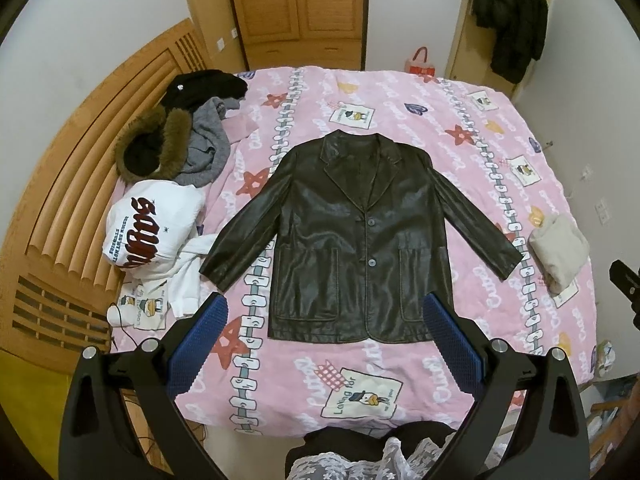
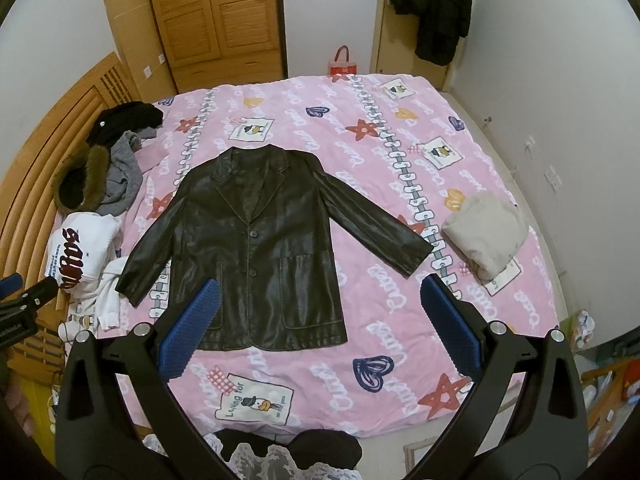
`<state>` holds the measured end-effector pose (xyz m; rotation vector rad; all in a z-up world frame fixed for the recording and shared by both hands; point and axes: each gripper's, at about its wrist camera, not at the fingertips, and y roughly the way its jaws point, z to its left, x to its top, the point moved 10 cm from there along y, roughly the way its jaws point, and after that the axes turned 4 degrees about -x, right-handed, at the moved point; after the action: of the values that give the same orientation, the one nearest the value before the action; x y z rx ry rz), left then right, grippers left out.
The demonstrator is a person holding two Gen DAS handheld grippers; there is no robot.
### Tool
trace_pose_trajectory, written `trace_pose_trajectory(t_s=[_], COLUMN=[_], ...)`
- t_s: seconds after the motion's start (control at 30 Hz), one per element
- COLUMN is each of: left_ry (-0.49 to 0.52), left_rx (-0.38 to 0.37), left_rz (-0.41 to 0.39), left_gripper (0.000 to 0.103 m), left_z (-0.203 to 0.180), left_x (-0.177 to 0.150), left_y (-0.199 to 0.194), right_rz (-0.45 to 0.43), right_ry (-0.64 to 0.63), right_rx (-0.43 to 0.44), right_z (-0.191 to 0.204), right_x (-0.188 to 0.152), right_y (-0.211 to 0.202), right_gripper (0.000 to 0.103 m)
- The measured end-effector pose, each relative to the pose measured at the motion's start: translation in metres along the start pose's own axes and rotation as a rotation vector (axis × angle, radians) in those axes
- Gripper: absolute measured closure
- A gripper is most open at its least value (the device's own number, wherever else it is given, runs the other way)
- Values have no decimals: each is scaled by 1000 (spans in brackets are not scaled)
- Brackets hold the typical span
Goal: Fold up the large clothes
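left wrist view: the left gripper (image 1: 324, 308) hangs above the bed (image 1: 460, 360), fingers spread wide and holding nothing. a dark leather jacket (image 1: 348, 240) lies flat, front up, sleeves out, mid-bed. right wrist view: the right gripper (image 2: 320, 296) is likewise spread and bare, over the jacket (image 2: 256, 248) hem. a clothes pile (image 1: 160, 184) sits by the headboard (image 1: 60, 208); a beige bundle (image 2: 486, 232) lies beyond the jacket's other sleeve.

I am looking down at a dark brown leather jacket (image 1: 352, 236) (image 2: 256, 240) that is lying flat and face up, unfolded. Its front is buttoned, its lapels are pointing away from me, and both sleeves are spreading diagonally outward from the body.
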<state>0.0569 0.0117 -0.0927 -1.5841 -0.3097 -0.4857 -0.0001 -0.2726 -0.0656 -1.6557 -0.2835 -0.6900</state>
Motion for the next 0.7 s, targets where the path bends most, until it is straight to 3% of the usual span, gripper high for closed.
trace_pose_trajectory(t_s=[0.2,0.47,0.7], left_ry=[-8,-51,-120], left_rx=[7,12,65], left_rz=[15,35,64], left_gripper=[8,8,8], left_z=[-2,-30,-41], left_x=[-3,2,8], left_y=[1,3,2], right_rz=[-5,8,-11], right_ry=[-16,-36,-109], right_rx=[3,40,42], right_z=[-3,-38,-69], right_x=[2,1,6], right_y=[1,20,21], right_gripper=[5,5,5])
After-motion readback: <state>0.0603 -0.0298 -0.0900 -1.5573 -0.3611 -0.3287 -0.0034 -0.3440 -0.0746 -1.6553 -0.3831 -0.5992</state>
